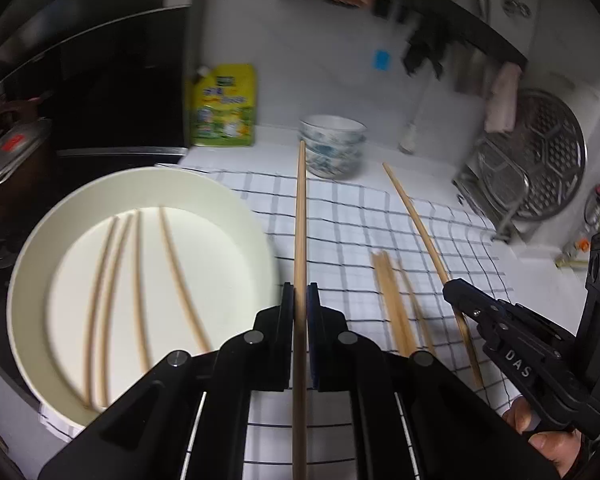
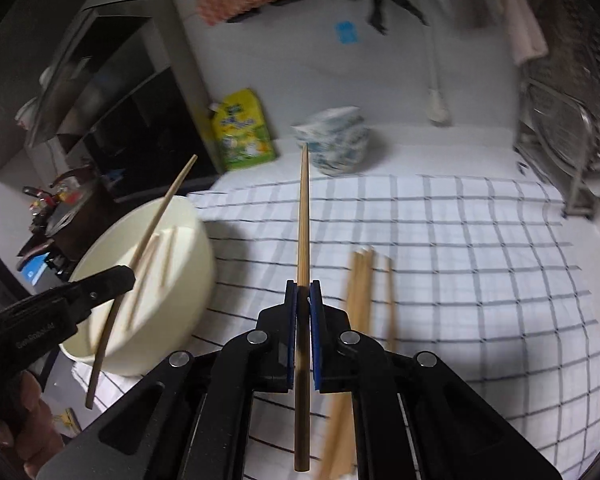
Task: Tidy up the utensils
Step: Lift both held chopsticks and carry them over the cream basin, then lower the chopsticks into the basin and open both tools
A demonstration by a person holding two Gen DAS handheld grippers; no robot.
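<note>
Chopsticks sit pinched lengthwise, one in my left gripper (image 1: pixel 300 300) and one in my right gripper (image 2: pixel 303 296), above the checked cloth (image 2: pixel 460 240). Four lie in the cream bowl (image 1: pixel 40 280), more loose beside it. Gripped near one end, either could pivot and slip out.

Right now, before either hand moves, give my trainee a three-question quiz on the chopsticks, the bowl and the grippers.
1. True or false: the left gripper is shut on a wooden chopstick.
2. How many chopsticks lie inside the cream round bowl?
3. Where do the loose chopsticks lie? A) on the checked cloth; B) in the patterned bowls; C) on the yellow pouch.

Key: 1 true; 2 four; 3 A.
</note>
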